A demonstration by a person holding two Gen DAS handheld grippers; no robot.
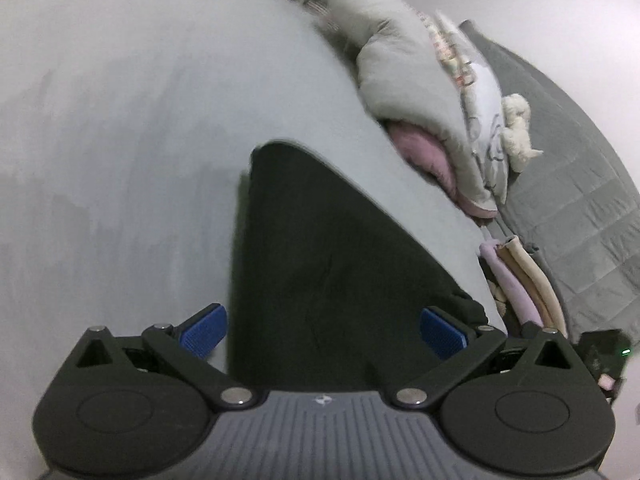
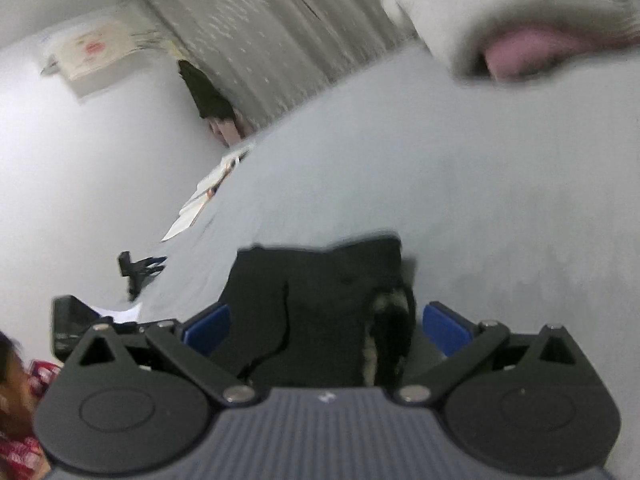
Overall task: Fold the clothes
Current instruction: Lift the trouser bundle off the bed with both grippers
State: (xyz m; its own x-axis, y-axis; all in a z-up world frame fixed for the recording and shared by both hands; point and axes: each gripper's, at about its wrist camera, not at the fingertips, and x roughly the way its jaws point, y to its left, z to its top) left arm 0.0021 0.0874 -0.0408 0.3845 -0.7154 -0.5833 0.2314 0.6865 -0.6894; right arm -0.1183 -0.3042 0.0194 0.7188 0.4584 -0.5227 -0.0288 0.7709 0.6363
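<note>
In the left wrist view, the left gripper (image 1: pixel 323 330) is seen with its blue ribbed pads (image 1: pixel 203 332) spread wide apart, and a dark, nearly black fabric garment (image 1: pixel 316 264) is laid flat between and beyond them, its far corner rounded and its right edge slanting back toward the right pad; whether the pads touch the cloth cannot be told. In the right wrist view, the right gripper (image 2: pixel 326 330) is likewise held with its blue pads (image 2: pixel 446 330) apart, and the same dark garment (image 2: pixel 316 304) is bunched between them, a pale fleecy lining (image 2: pixel 374 336) being exposed at a turned-up fold near the right pad. The garment is spread on a pale grey bed sheet (image 1: pixel 132 152), which fills most of both views. At the sheet's right edge, a stack of folded lilac and beige cloths (image 1: pixel 520 280) is seen, though what holds them cannot be made out. Farther off, a heap of pale grey bedding with a pink fabric tucked inside (image 1: pixel 420 112) is piled, with a small cream plush toy (image 1: pixel 518 132) beside it and a grey quilted cover (image 1: pixel 572 184) behind. In the right wrist view, loose white papers (image 2: pixel 204 196) lie at the sheet's left edge, a pale patterned curtain (image 2: pixel 256 28) hangs beyond, and a drawing (image 2: pixel 94 52) is fixed to the white wall.
</note>
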